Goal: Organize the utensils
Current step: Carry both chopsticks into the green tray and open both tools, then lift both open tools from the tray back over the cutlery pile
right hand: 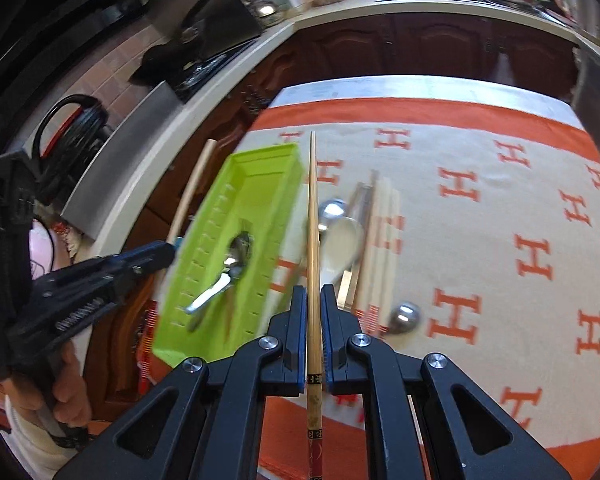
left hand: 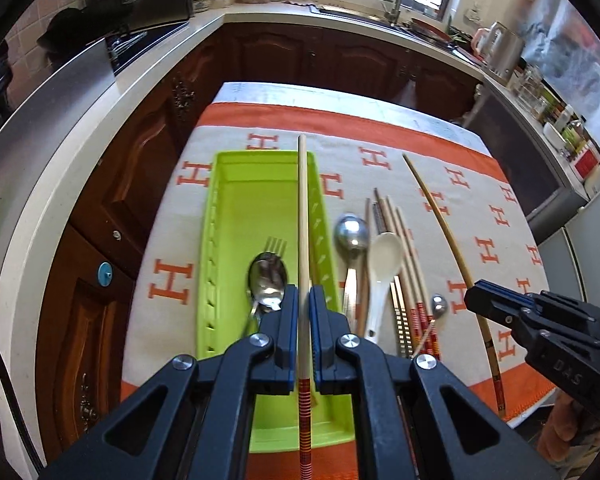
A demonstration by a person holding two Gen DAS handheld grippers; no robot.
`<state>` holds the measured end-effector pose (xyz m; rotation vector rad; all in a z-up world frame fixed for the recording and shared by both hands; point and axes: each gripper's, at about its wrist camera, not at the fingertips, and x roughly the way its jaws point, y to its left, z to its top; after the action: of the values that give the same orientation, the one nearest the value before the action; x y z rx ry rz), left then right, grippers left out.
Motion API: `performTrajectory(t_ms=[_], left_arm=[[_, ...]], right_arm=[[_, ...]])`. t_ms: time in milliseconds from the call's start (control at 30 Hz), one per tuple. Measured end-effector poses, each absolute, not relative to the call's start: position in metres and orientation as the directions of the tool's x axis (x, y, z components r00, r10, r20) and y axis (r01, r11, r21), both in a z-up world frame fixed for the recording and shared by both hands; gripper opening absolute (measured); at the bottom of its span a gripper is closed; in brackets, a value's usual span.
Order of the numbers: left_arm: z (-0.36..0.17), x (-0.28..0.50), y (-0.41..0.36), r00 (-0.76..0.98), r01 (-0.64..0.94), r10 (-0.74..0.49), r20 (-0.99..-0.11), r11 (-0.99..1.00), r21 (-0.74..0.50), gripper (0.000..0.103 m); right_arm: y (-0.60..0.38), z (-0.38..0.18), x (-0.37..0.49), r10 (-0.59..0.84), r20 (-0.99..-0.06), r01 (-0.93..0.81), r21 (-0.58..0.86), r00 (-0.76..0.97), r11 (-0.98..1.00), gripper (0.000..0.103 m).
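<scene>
Two hand-held grippers each clamp a single chopstick above a worktop point(left hand: 228, 92) covered with an orange and cream cloth point(left hand: 440, 148) printed with H letters. At the left of the cloth lies a lime green tray point(left hand: 260, 168), long and narrow, with slotted side walls. Inside it rest a metal spoon point(left hand: 267, 276) and a fork point(left hand: 275, 245), the fork's tines poking out from beyond the spoon's bowl. The left hand-held gripper point(left hand: 304, 300) is closed to a narrow gap on a pale chopstick point(left hand: 303, 216) with a red striped end; the stick runs forward over the tray's right wall, its tip past the tray's far rim. Just right of the tray, a loose pile lies on the cloth: a steel spoon point(left hand: 352, 232), a white ceramic spoon point(left hand: 386, 252) beside it, and a bundle of chopsticks point(left hand: 404, 248) partly under both. A small round-headed metal spoon point(left hand: 439, 305) sits at the near end of the pile. Further right, the right hand-held gripper point(right hand: 313, 300) pinches a darker bamboo chopstick point(right hand: 313, 216) with a patterned handle, its jaws nearly together. In the left wrist view this stick point(left hand: 440, 216) slants up over the cloth, well right of the pile.
</scene>
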<state>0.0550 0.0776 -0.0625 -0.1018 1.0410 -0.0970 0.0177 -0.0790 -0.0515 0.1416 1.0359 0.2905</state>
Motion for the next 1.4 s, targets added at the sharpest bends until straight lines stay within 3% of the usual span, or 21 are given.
performTrajectory(t_ms=[500,533,600,633,667,833,1400], left_arm=[[-0.133,0.08,0.115,0.41,-0.042,-0.12,-0.904,0.988,-0.15,0.004],[-0.133,0.08,0.115,0.412,-0.04,-0.121,-0.903,0.988,-0.151,0.008],[-0.131,0.079,0.115,0.424,-0.029,-0.119,-0.898,0.989,-0.145,0.025],[-0.13,0.078,0.115,0.433,-0.029,-0.112,-0.894,0.99,-0.138,0.039],[-0.127,0.076,0.115,0.44,-0.025,-0.116,-0.89,0.99,-0.141,0.045],[-0.119,0.07,0.114,0.459,-0.023,-0.118,-0.881,0.989,-0.144,0.06],[-0.079,0.045,0.094,0.553,0.034,-0.113,-0.825,0.993,-0.113,0.064]], right_arm=[[0.019,-0.091,0.084,0.329,-0.867,-0.108,0.311,0.374,0.944,0.008],[0.021,-0.096,0.086,0.329,-0.872,-0.106,0.312,0.363,0.944,0.008],[0.022,-0.104,0.088,0.324,-0.881,-0.1,0.309,0.345,0.946,0.01],[0.023,-0.107,0.089,0.325,-0.883,-0.097,0.311,0.338,0.946,0.013],[0.023,-0.109,0.089,0.326,-0.884,-0.095,0.313,0.335,0.945,0.014],[0.017,-0.107,0.085,0.317,-0.883,-0.083,0.308,0.347,0.948,0.02],[-0.054,-0.076,0.049,0.23,-0.868,-0.049,0.233,0.441,0.971,0.021]])
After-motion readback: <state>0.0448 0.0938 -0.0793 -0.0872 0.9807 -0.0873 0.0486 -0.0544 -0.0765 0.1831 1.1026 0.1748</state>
